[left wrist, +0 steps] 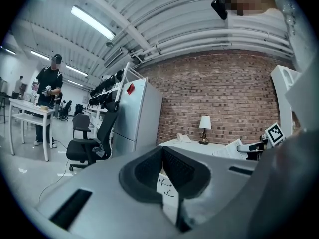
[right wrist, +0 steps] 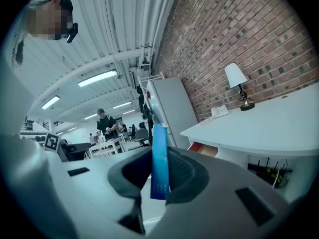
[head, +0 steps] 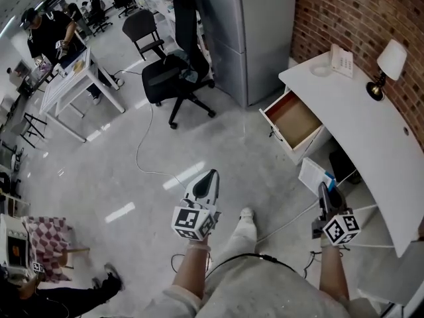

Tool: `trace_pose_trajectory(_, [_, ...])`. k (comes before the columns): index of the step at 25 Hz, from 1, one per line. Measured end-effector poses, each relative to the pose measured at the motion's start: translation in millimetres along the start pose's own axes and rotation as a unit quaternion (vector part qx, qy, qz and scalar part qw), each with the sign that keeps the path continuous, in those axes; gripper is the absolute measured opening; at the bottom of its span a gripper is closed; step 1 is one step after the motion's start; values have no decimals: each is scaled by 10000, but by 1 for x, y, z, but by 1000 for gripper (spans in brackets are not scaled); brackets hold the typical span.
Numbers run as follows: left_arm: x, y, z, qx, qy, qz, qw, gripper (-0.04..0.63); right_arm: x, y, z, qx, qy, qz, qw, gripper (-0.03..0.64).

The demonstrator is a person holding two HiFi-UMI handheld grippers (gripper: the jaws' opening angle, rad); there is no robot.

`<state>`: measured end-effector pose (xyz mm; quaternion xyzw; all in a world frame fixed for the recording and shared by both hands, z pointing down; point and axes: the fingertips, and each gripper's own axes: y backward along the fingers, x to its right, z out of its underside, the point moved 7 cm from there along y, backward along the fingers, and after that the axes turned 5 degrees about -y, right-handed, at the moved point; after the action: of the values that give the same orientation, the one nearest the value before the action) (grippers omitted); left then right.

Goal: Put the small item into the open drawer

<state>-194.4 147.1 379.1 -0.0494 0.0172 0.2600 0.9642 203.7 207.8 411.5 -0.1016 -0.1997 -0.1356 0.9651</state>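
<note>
Right gripper [head: 323, 192]: lower right of the head view, jaws part-way closed and clamped on the task's thing, a thin flat blue-and-white packet [right wrist: 160, 158]. The packet stands on edge between the pads and juts up beyond them.

Left gripper [head: 211, 177]: lower centre of the head view, jaws drawn together, nothing between them.

Step in hand, as judged: carriage of the packet toward the drawer, with the placing not yet begun.

Open white drawer with a bare brown floor [head: 293, 119]: right of centre in the head view, pulled out from under the curved white desk [head: 358, 131], well apart from the packet and empty as far as can be seen.

Next move, as judged: travel up and slightly left in the head view, with the packet brought above the drawer's mouth, lowered between its walls and released by parting the jaws.

Edges: the drawer's white front and side walls. The desk's lip lies close over the drawer's rear, so entry looks easier from the front half.

Open room: bare grey floor between gripper and drawer. A pale cable [head: 149, 158] and a black office chair [head: 173, 78] sit to the left, clear of that path.
</note>
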Motion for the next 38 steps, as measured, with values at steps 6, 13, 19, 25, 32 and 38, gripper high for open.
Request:
trace_pose_trajectory(6, [-24,-57,-5,-113,-96,165,9998,6,14,-54,-9,-76,-139,99,9998,71])
trace_pose_trajectory(13, [-56,-114,0,-216,-56,289,9993,6,26,-109,-9,-281,-170,204,9993,71])
trace_pose_trajectory(19, [-84,-160,4,-304,-69,410,9987,6,39,-157,-12,-230,-182,323,9990,71])
trace_pose_trajectory(25, [-86,-200,11,-364,77,739,9966,6,51,-179,-17,-343,-122,495,9981,71])
trace_pose_trajectory(32, [-64,-232,27,-548,149,998,9934,6,73,-191,-10,-608,-44,572,9965,71])
trace_pose_trajectory(38, [-43,-261,48,-751,307,1032,9913,6,102,-212,3,-1078,106,518,9928,71])
